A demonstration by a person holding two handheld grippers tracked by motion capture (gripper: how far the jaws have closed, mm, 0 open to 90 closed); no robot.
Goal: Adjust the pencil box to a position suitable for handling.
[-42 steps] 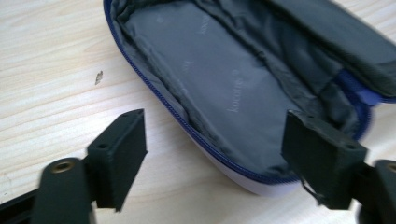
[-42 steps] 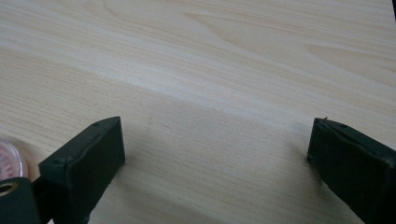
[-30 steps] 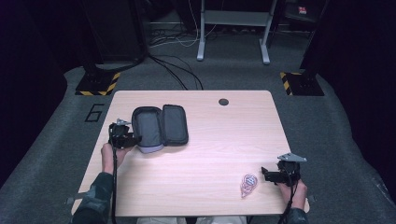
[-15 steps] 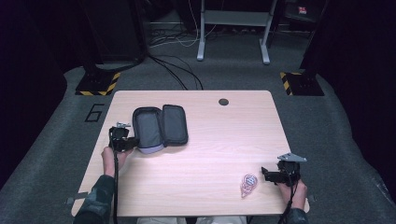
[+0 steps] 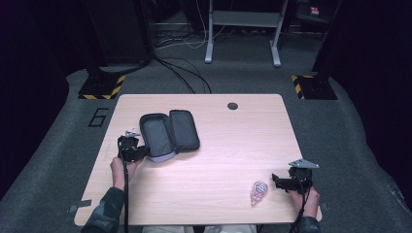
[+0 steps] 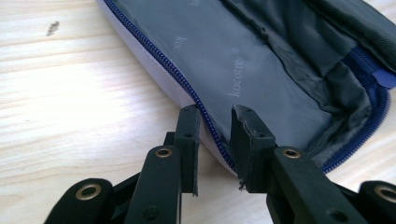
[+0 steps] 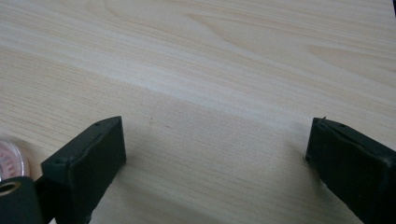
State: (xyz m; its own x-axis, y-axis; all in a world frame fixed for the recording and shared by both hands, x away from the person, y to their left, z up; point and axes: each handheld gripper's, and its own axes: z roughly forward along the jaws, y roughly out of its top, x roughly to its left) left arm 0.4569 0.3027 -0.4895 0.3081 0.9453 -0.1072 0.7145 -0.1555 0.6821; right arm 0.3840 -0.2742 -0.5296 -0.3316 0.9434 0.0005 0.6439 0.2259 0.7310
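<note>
The pouch point(image 5: 168, 135) lies unzipped and spread flat on the left half of the worktop point(image 5: 223, 160), and the left hand-held gripper point(image 6: 215, 122) has just been closing, its jaws now narrowed onto the near-left zipper rim, so the grip looks made and whatever follows, closing or shifting it, is not yet begun; the right hand-held gripper point(image 5: 275, 180) stands wide and empty beside the tape dispenser point(image 5: 258, 191) at the near right. The pouch's long axis runs near-left to far-right, lining upward.

Left hand-held gripper point(image 6: 215, 122) seemingly clamped; right hand-held gripper point(image 7: 215, 149) wide apart.
</note>
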